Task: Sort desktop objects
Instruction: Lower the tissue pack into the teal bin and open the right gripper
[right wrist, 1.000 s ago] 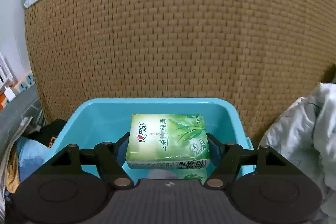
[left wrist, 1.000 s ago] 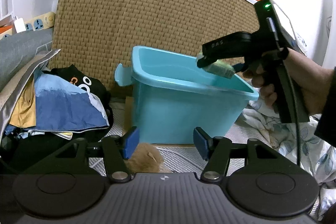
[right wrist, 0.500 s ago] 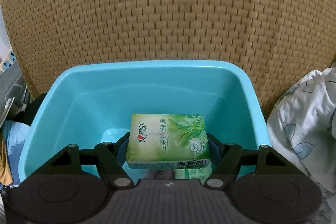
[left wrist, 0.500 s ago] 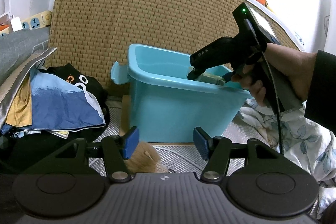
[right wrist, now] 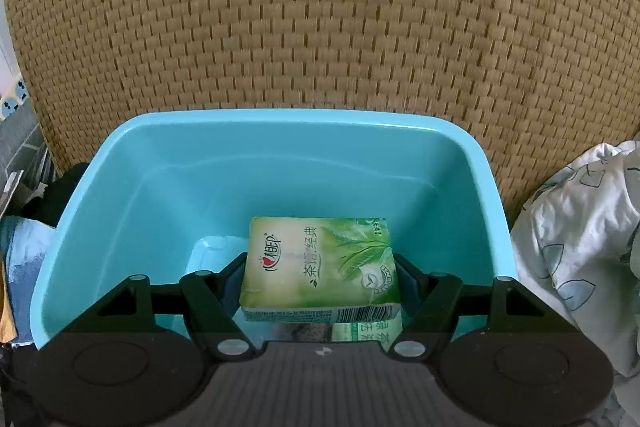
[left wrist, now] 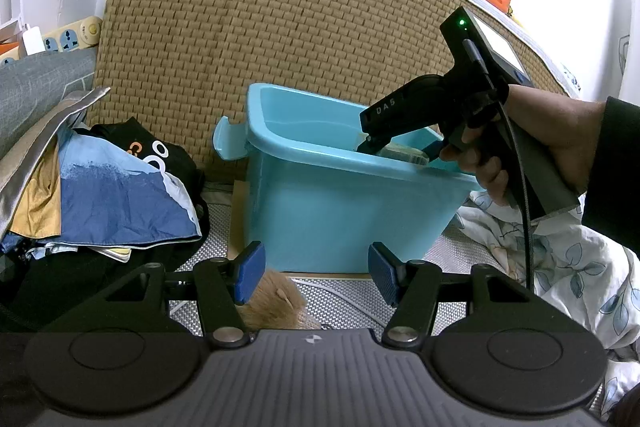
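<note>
The green tea-print tissue pack (right wrist: 320, 263) is clamped in the right gripper (right wrist: 320, 277) inside the turquoise plastic tub (right wrist: 132, 211), while the left gripper (left wrist: 316, 273) gapes empty before it.

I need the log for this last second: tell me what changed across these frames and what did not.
The right hand-held gripper carried the green tissue pack from above the rim down into the blue tub, and remains shut on it. Unchanged: the left hand-held gripper stays open and empty in front of the tub, the furry brown thing lies beneath it, and the pile of clothes is untouched.
</note>
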`<act>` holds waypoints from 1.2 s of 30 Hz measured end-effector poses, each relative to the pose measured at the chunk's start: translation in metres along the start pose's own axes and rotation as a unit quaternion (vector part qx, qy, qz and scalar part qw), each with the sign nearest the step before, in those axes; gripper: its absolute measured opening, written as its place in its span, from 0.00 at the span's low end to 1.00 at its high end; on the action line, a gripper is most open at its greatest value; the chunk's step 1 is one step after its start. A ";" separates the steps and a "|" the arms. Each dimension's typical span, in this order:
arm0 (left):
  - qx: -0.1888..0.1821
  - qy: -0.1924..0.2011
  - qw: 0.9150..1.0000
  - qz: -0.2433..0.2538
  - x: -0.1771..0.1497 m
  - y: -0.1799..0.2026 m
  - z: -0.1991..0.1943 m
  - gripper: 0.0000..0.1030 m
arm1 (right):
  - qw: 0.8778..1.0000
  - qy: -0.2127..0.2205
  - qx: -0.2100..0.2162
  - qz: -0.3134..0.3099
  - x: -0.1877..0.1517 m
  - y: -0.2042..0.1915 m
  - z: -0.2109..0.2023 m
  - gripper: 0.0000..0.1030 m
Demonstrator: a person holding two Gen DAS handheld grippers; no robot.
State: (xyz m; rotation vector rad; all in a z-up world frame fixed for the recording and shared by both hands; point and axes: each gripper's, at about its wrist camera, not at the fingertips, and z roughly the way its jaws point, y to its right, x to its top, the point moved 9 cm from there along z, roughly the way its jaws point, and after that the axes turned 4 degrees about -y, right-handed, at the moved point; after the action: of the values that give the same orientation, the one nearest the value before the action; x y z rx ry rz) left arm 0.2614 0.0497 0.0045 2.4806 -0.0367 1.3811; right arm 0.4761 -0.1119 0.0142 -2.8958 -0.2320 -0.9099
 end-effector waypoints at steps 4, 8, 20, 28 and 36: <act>0.003 0.004 1.000 -0.009 0.003 -0.006 -0.002 0.61 | 1.000 0.000 -0.001 -0.005 0.000 -0.001 0.001 0.73; 0.001 0.005 1.000 -0.026 0.004 -0.012 -0.002 0.61 | 1.000 0.000 -0.003 -0.014 -0.001 -0.003 0.001 0.73; 0.002 0.004 1.000 -0.023 0.003 -0.011 0.000 0.61 | 1.000 0.006 0.001 -0.013 -0.001 -0.003 -0.002 0.73; 0.001 0.004 1.000 -0.024 0.004 -0.012 0.000 0.61 | 1.000 -0.001 0.003 0.000 -0.004 -0.002 0.000 0.74; 0.001 0.004 1.000 -0.025 0.003 -0.013 0.001 0.61 | 1.000 0.010 0.010 -0.002 -0.003 -0.004 -0.005 0.80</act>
State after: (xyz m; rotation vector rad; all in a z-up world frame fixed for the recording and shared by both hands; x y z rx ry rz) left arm 0.2655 0.0625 0.0034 2.4610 0.0284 1.3705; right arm 0.4700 -0.1094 0.0168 -2.8671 -0.2452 -0.9301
